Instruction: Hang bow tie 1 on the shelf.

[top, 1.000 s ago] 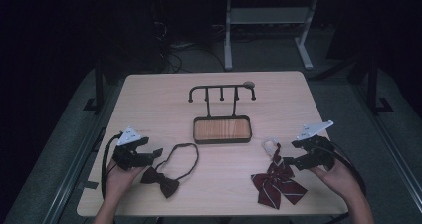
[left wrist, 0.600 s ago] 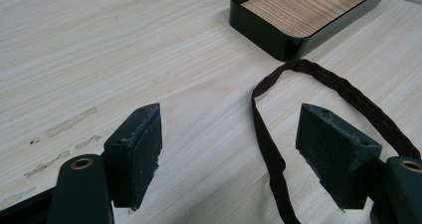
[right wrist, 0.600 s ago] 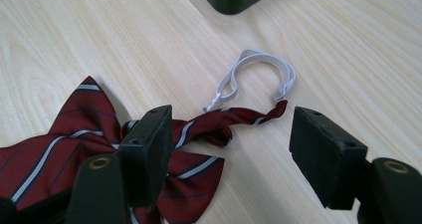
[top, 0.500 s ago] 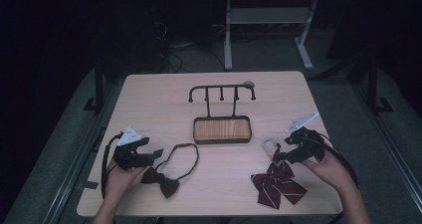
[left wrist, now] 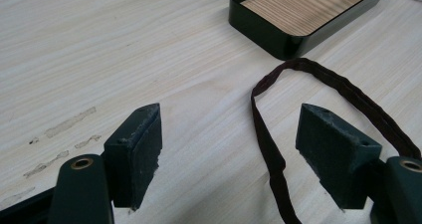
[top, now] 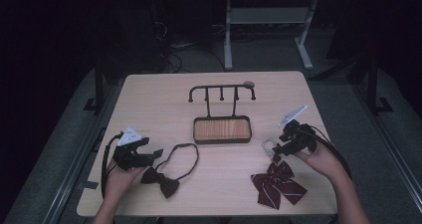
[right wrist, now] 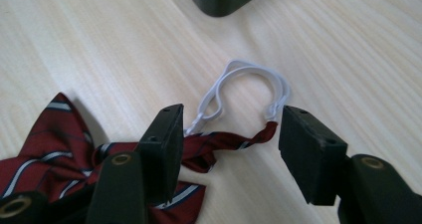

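A dark brown bow tie lies at the front left of the table, its strap looping toward the tray. My left gripper is open just left of that loop, and the strap runs between its jaws. A red striped bow tie lies at the front right with a white elastic loop on its twisted strap. My right gripper hangs open low over that strap and loop, one jaw on either side.
A black hook stand rises from a black tray with a wooden floor at the table's middle. Its corner shows in both gripper views. Bare wood lies around it.
My right gripper has moved left and down to the white loop of the red bow tie. The left gripper and both ties have stayed put.
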A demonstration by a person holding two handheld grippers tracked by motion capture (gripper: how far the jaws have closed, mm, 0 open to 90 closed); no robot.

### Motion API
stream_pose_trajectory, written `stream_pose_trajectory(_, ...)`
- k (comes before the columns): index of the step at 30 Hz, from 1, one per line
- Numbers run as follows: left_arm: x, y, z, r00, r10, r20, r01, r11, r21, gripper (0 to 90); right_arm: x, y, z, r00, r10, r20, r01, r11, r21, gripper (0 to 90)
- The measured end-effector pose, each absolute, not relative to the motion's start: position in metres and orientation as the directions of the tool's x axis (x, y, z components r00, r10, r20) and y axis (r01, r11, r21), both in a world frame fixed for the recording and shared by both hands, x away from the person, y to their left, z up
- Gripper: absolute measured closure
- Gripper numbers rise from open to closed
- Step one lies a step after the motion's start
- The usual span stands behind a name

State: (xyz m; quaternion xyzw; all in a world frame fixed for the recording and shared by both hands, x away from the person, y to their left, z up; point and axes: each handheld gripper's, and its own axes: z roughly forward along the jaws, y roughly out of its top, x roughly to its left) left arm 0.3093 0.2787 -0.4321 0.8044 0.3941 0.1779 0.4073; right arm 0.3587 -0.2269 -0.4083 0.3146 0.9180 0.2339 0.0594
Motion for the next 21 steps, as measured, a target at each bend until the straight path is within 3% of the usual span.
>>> stream_pose_trajectory(21,0.310,0.279,-0.432,0.629,0.776,-0.035,0.492,-0.363,0.792,26.7,0.386,-0.224,-0.426,-0.752,0.658,0.038,0.616,0.681,0.397,56.4)
